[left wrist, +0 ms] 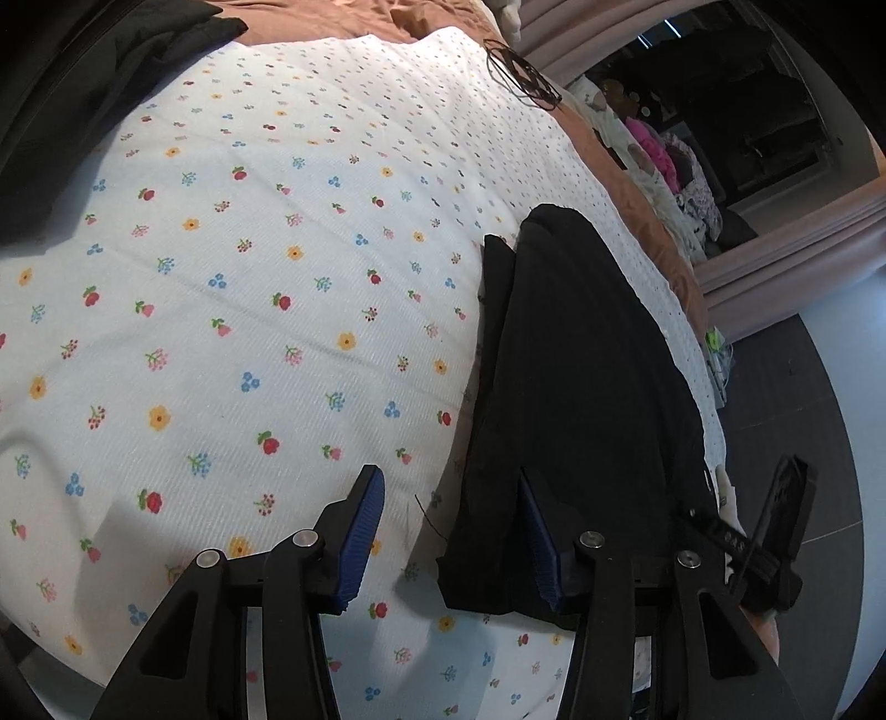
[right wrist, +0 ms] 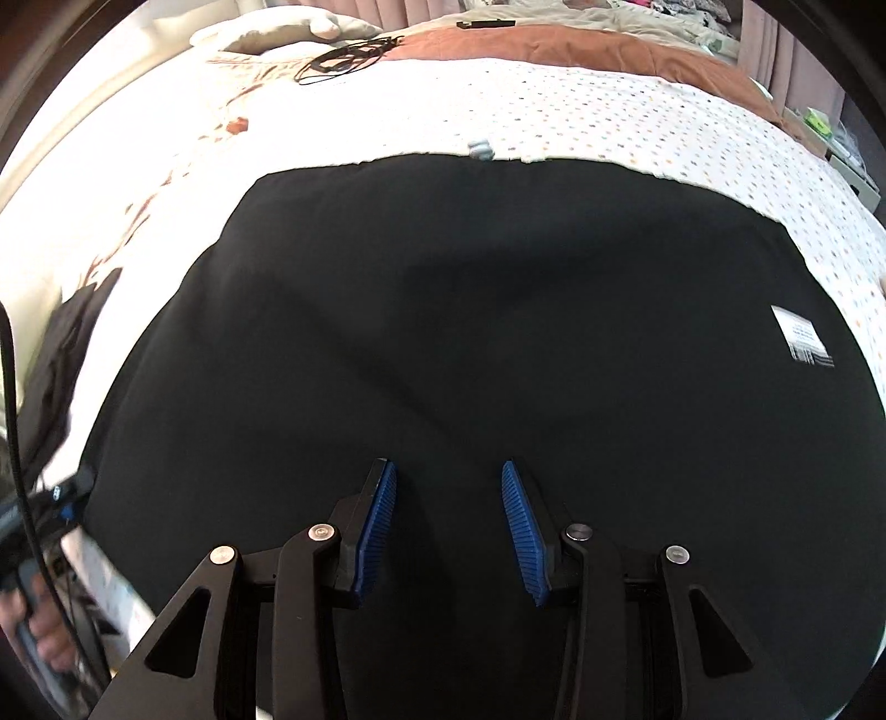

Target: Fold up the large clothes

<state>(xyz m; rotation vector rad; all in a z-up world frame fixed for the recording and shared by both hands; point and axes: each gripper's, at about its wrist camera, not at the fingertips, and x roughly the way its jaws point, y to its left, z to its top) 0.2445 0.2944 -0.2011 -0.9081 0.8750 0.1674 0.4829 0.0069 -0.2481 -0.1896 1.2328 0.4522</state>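
Item: black garment [right wrist: 470,343], one large piece, lying spread on the bed over a white coverlet [left wrist: 249,288] printed with small flowers.

Handling, as we judge it: soft and limp, light to moderate in weight, not fragile. It will drape and sag from any single hold, so we would take it at an edge or corner with both grippers well apart. The weave looks smooth and matte, and it may slide a little on the coverlet when dragged. The ribbed blue pads should bite it well enough.

Appearance: plain black, no print that we can make out. In the right wrist view it fills most of the frame, lying fairly flat with a few shallow creases across the middle. Its far edge runs straight. A white label [right wrist: 802,337] with dark printing lies on it near its right side. In the left wrist view it appears as a long, narrow dark shape toward the bed's right edge, its near end by the gripper.

Left gripper [left wrist: 451,531]: jaws parted, nothing clamped. One finger stands over the bare coverlet, the other over the garment's near end; whether that pad touches the cloth we cannot tell.

Right gripper [right wrist: 448,526]: jaws parted above the middle of the garment, pointed steeply down, nothing between the pads.

Also present: a tangle of dark cable [right wrist: 343,58] at the far end of the bed, a brown blanket [right wrist: 554,47] beyond the coverlet, and a second dark cloth [left wrist: 99,83] at the far left.
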